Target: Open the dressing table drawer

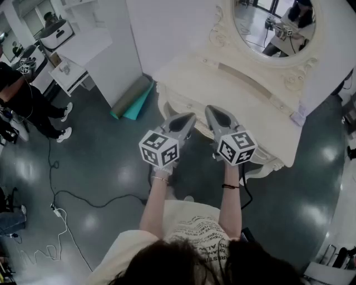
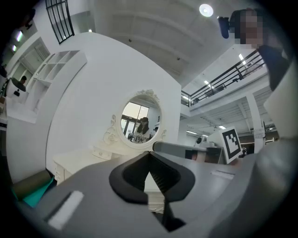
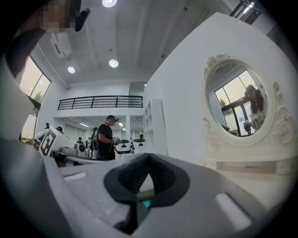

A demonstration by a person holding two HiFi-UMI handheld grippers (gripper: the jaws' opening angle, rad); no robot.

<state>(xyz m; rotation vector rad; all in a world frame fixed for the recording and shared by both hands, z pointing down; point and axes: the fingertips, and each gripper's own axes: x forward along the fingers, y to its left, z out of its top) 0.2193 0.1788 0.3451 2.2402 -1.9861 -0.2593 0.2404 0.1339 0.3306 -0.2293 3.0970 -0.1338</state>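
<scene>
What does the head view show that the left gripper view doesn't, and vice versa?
Head view only: the left gripper and right gripper seen from above, side by side and pointing at the dressing table. It also shows the person's forearms and a cable on the floor.
Left gripper view only: its jaws closed tip to tip with nothing between them, plus the balcony railing and a ceiling light.
Both: the dressing table, its oval mirror and the rolled mat beside it.
</scene>
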